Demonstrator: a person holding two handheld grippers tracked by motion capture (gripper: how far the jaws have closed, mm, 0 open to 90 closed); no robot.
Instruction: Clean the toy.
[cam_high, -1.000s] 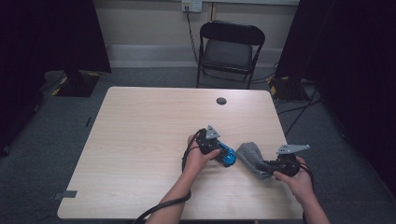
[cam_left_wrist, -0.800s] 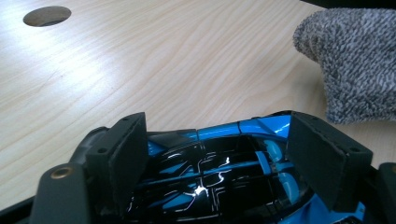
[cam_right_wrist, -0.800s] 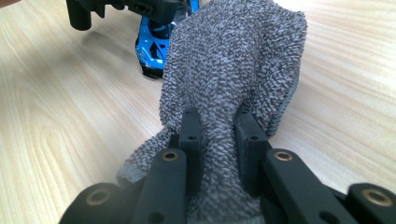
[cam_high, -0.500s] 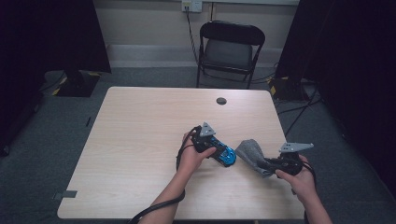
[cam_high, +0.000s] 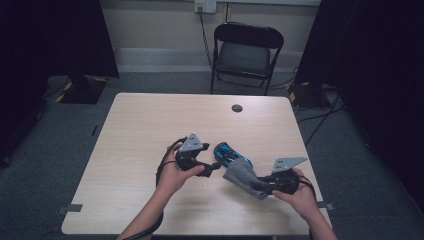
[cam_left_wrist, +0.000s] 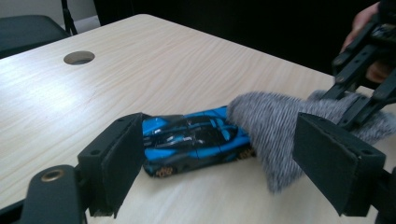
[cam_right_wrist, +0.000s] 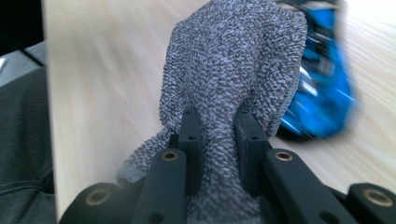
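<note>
A blue toy car (cam_high: 231, 154) (cam_left_wrist: 196, 144) lies on the wooden table (cam_high: 150, 125), just off the tips of my left gripper (cam_high: 216, 167) (cam_left_wrist: 229, 163). That gripper's jaws have just been opening; they stand wide and level, with the car seen between the pads but untouched. My right gripper (cam_high: 260, 185) (cam_right_wrist: 218, 135) is shut on a grey knitted cloth (cam_high: 240, 174) (cam_right_wrist: 233, 60). The cloth (cam_left_wrist: 271, 121) hangs forward and rests against one end of the car (cam_right_wrist: 322, 93).
A round cable hole (cam_high: 237, 108) (cam_left_wrist: 78, 57) sits near the table's far edge. A black folding chair (cam_high: 247, 50) stands behind the table. The table's right edge is close to my right hand.
My left gripper has let go of the car and drawn back to the left. The car now lies on the table. My right gripper has carried the cloth leftward against the car.
</note>
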